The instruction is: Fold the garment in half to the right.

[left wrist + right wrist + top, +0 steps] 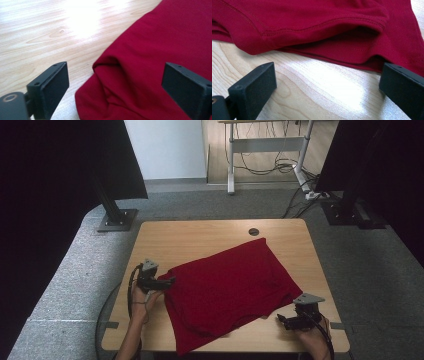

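Observation:
A dark red folded garment (225,290) lies spread across the middle of the wooden table (200,237). My left gripper (170,282) sits at the cloth's left corner, open, its jaws wide apart around a folded corner of the red fabric (130,75). My right gripper (284,320) rests near the table's front right, open, its jaws just short of the garment's stitched hem (324,25). Bare wood (317,87) shows between the right jaws. A hand holds each gripper from the bottom edge.
A round cable hole (254,231) is at the table's back edge. Black stands with base plates (117,220) flank the table on grey carpet. A desk frame and cables (280,167) stand behind.

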Tool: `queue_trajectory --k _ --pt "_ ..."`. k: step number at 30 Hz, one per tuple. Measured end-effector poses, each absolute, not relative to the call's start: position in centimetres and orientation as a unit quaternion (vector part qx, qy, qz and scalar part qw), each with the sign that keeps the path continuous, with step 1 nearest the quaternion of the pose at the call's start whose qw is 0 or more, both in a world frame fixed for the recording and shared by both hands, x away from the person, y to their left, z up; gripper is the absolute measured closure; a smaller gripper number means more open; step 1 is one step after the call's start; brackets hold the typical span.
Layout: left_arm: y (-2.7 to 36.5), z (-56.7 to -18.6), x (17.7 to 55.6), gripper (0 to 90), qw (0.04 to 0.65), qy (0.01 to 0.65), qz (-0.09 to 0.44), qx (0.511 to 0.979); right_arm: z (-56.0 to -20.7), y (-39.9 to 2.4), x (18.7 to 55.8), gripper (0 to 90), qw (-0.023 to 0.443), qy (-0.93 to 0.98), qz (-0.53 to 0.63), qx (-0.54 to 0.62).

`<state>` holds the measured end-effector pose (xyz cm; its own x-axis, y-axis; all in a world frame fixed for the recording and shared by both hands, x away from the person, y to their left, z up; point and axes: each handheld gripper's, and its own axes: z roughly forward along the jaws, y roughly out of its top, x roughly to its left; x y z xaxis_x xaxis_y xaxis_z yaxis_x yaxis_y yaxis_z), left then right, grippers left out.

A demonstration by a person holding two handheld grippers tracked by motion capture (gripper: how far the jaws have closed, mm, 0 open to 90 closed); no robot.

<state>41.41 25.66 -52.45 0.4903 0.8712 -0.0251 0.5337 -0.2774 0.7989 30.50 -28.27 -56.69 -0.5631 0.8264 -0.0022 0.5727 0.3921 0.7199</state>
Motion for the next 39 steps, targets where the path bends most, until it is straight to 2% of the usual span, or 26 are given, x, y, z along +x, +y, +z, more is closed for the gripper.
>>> queue_trajectory --k 15,23,27,39 --pt "25.2 -55.7 43.3 9.4 0.345 0.473 0.223 0.78 -56.7 -28.3 30.5 0.8 0.184 0.814 0.345 0.43" --pt "25.2 -56.3 43.5 9.5 0.354 0.487 0.209 0.771 -56.7 -28.3 30.5 1.6 0.184 0.813 0.346 0.43" --pt "25.3 -56.3 43.5 8.9 0.352 0.491 0.208 0.769 -56.6 -28.4 30.3 5.7 0.177 0.809 0.358 0.43" --pt "25.2 -56.3 43.5 8.4 0.35 0.495 0.209 0.767 -54.8 -26.7 30.0 4.3 0.171 0.819 0.38 0.395"
